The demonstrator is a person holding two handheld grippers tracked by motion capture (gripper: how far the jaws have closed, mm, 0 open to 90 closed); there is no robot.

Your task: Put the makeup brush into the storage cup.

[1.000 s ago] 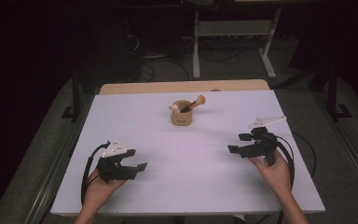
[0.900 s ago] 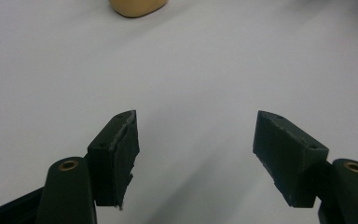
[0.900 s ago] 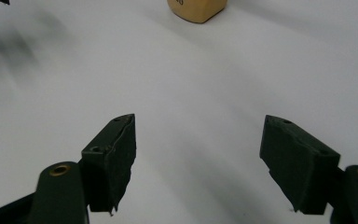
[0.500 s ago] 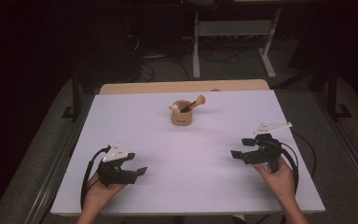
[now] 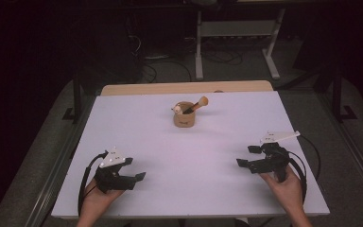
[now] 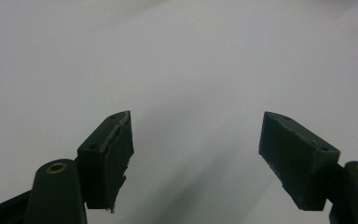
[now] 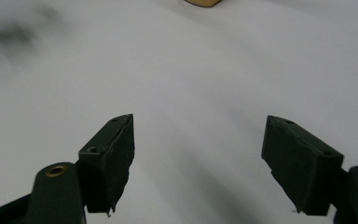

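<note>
A small tan wooden cup (image 5: 184, 118) stands upright at the far middle of the white table (image 5: 189, 156). A wooden stick with a round orange end (image 5: 200, 102) leans out of it. My left gripper (image 5: 135, 169) lies low at the near left, held by a hand, pointing right. Its jaws have just been opening and stand wide, with bare tabletop between them (image 6: 196, 135). My right gripper (image 5: 246, 156) sits at the near right, pointing left, open with nothing between its jaws (image 7: 198, 135). The cup's base (image 7: 204, 2) shows far ahead of it.
A light wooden board (image 5: 184, 88) runs along the table's far edge. Beyond it stand a metal stand (image 5: 236, 33) and loose cables on the dark floor. Metal rails flank both sides of the table. Cables trail from both grippers.
My right gripper has drifted toward the near edge and slightly rightward. The left gripper stays in place, its jaws a little wider.
</note>
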